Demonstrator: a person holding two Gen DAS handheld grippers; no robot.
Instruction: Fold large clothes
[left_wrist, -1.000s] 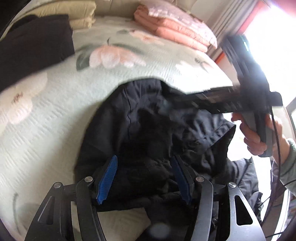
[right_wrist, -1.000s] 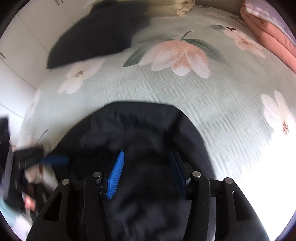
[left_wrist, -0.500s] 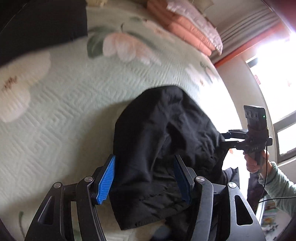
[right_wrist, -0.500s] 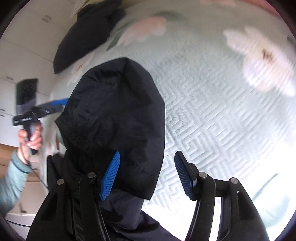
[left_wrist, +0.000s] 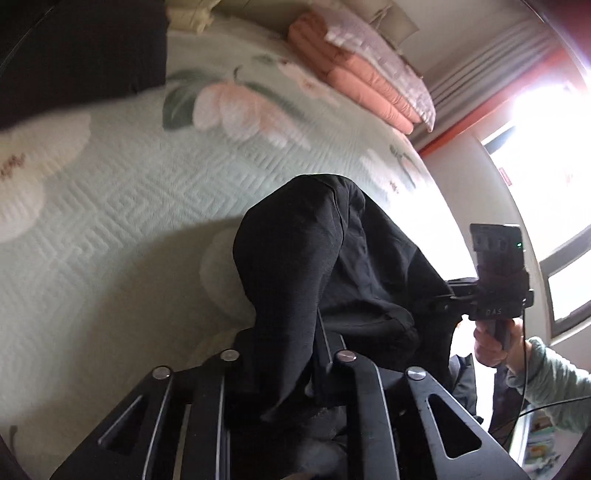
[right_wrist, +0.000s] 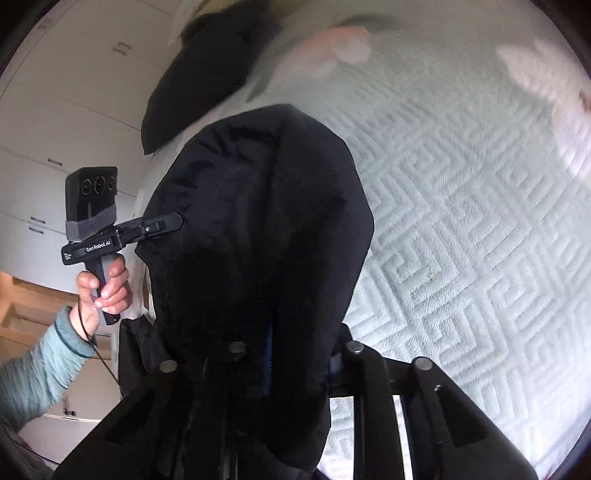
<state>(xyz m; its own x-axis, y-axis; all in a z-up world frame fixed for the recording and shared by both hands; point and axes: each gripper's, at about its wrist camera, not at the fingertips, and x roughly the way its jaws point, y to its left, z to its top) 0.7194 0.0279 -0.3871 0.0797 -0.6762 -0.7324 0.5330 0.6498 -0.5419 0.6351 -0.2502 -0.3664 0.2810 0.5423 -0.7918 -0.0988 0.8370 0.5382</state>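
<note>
A large black hooded jacket (left_wrist: 314, 240) lies on the flowered bed cover (left_wrist: 110, 203), its lower part hanging off the near edge. My left gripper (left_wrist: 284, 347) is at the bottom of the left wrist view. Its jaws are closing, with a bunched fold of the jacket pinched between them and the pads hidden under the cloth. In the right wrist view my right gripper (right_wrist: 295, 350) is closing the same way on the jacket (right_wrist: 258, 203). Each gripper shows in the other's view, gripping the opposite edge: the right gripper (left_wrist: 445, 302) and the left gripper (right_wrist: 179, 221).
Folded pink blankets (left_wrist: 362, 81) and cream pillows (left_wrist: 192, 18) lie at the far end of the bed. A dark cushion (right_wrist: 207, 81) sits at the far left. A bright window (left_wrist: 546, 147) is to the right, white cupboards (right_wrist: 55, 110) to the left.
Both grippers' jaws have come together on the jacket's cloth, and the blue pads are now covered. The cloth bunches and rises between the two grippers.
</note>
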